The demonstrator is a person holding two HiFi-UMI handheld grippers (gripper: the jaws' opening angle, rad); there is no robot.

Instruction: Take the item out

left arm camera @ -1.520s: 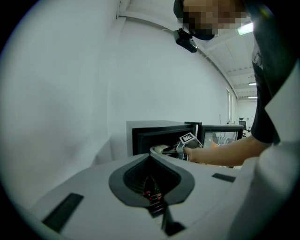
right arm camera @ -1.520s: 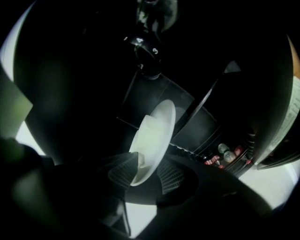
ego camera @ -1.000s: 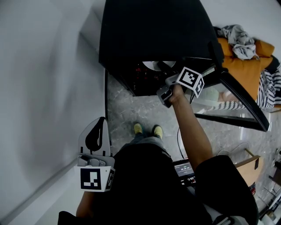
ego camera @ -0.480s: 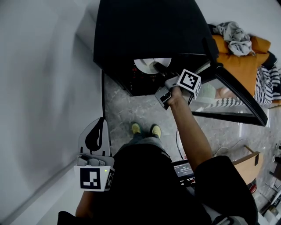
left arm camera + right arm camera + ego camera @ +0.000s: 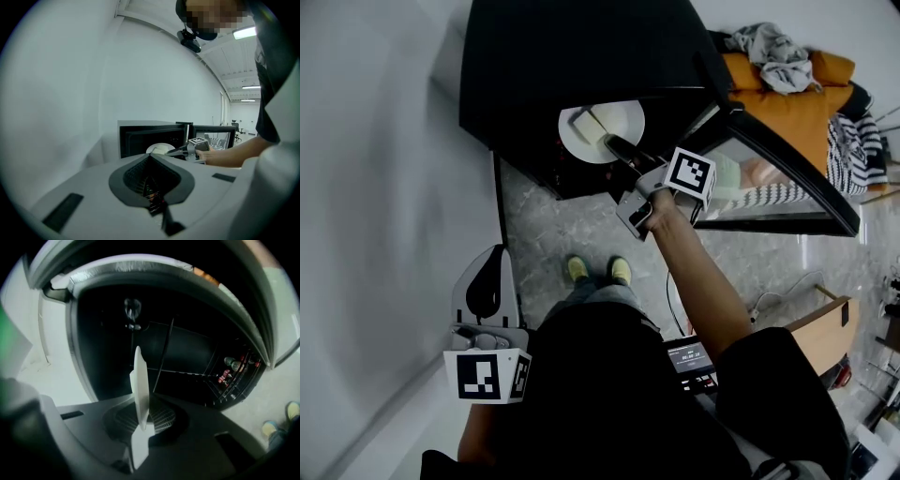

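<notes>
L gripper (image 5: 150, 157) jaws together, empty; ahead, R gripper (image 5: 172, 151) grips white plate (image 5: 158, 148) at black cabinet (image 5: 140, 135) opening

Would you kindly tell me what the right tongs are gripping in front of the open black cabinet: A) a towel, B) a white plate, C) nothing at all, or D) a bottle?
B: the plate stands edge-on, pinched in the right tongs, at the mouth of the cabinet.
</notes>
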